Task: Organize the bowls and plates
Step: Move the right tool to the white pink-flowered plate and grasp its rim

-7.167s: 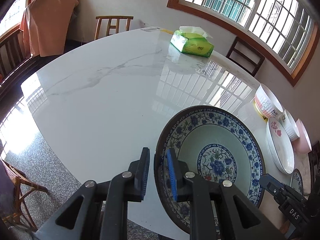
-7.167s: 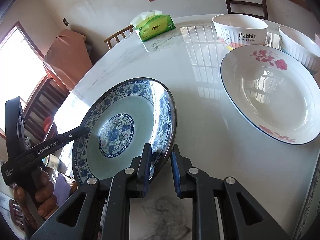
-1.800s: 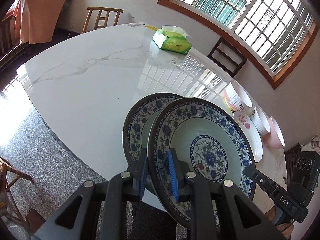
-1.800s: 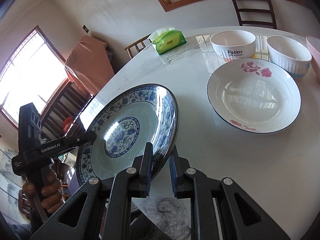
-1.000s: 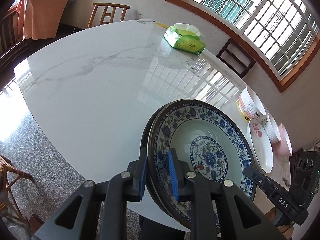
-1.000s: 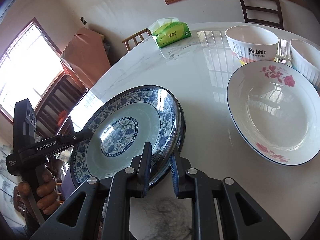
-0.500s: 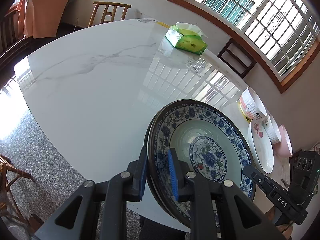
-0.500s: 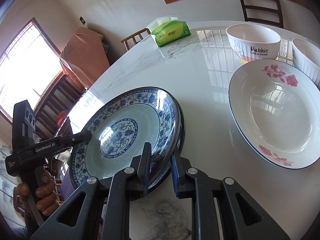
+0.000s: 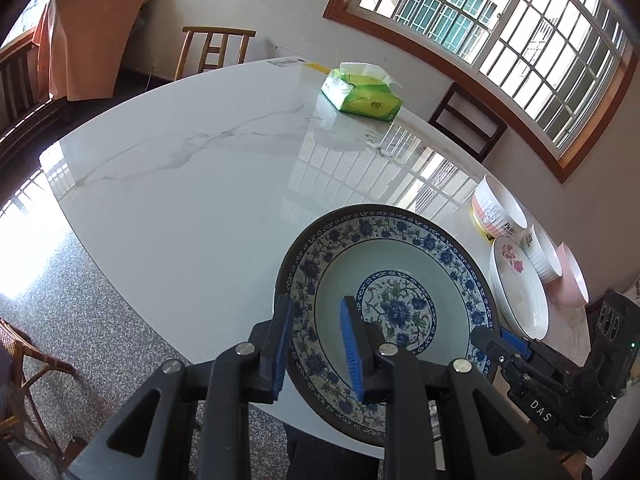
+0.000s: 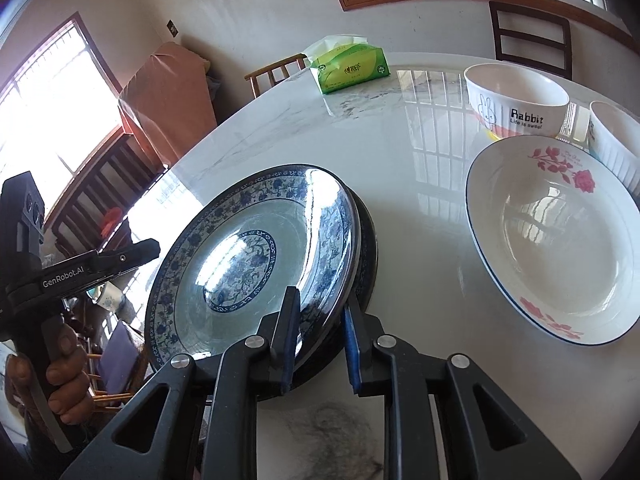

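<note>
Two blue-and-white floral plates lie stacked near the table's front edge, the top plate [image 9: 396,308] [image 10: 248,264] nested in the lower plate [image 10: 368,248]. My left gripper [image 9: 316,308] straddles the stack's near-left rim. Its jaws are opening and the pads stand off the rim. My right gripper [image 10: 320,296] straddles the opposite rim, jaws also opening, pads loose around it. Each gripper shows in the other's view: the right gripper [image 9: 500,344] and the left gripper [image 10: 132,254], held by a hand.
To the right stand a white rose-print plate [image 10: 552,240], a white "Rabbit" bowl [image 10: 516,108], a ribbed white bowl [image 10: 612,140] and a pink bowl [image 9: 572,280]. A green tissue pack [image 9: 360,96] lies at the far side of the marble table [image 9: 180,184]. Chairs ring it.
The plate held between both grippers has come down onto the second blue plate. Both pairs of jaws have widened around the rim over the last half second.
</note>
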{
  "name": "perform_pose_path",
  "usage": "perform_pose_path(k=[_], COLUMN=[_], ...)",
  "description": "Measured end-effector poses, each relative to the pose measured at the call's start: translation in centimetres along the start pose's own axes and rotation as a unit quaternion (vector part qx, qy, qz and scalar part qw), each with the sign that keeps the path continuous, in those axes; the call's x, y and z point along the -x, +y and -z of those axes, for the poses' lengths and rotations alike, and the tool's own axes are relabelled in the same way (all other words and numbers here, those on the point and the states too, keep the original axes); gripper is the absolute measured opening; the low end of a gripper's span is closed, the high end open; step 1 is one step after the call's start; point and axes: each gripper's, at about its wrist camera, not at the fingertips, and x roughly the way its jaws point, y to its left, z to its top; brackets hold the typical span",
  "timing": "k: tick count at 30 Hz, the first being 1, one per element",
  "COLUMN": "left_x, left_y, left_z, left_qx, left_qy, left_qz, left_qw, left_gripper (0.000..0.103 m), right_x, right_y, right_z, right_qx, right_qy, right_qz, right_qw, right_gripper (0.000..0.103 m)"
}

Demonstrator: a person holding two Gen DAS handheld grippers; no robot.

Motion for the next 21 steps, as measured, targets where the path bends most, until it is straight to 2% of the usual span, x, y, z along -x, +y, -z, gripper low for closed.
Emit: perform_pose_path(k=[2,5,9,10,12,14,16,21], left_x=[0.3,0.8,1.3,1.4,1.3,1.1,0.8,-0.5], left_y=[-0.4,-1.2,-3.0,-3.8,-5.5,-7.5,-9.6,-13.9], left_z=[0.4,1.0,2.0,2.3,2.7,3.0,3.1,2.4], left_qx=[-0.005,-0.013,-0.019,-0.024,-0.041,-0.062,-0.078,-0.096], left_qy=[0.000,-0.001,0.007,0.008,0.009,0.013,0.023,0.052], left_qz=[0.001,0.007,0.040,0.047,0.053,0.057,0.077,0.108], left_qw=[1.0000,0.9999,0.9990,0.9986,0.9977,0.9964,0.9937,0.9881], left_gripper=[0.025,0.025,0.025,0.025,0.036,0.037,0.037,0.037], right_x=[0.1,0.5,2.5,3.1,4.4,5.5,6.7,9.8], right_y=[0.8,1.5,0.7,0.2,-1.3,-3.2,-5.2,-11.4], right_z=[0.1,0.3,0.3,0.4,1.0,1.6,2.2,3.2], right_qx=[0.032,0.067,0.064,0.057,0.026,-0.005,-0.033,-0.126], right_qy=[-0.010,-0.032,-0.065,-0.072,-0.078,-0.076,-0.079,-0.099], right_qz=[0.027,0.070,0.090,0.093,0.090,0.084,0.090,0.075], right_qw=[0.999,0.995,0.992,0.991,0.993,0.994,0.992,0.984], right_gripper=[0.024,0.036,0.038,0.040,0.048,0.048,0.048,0.050])
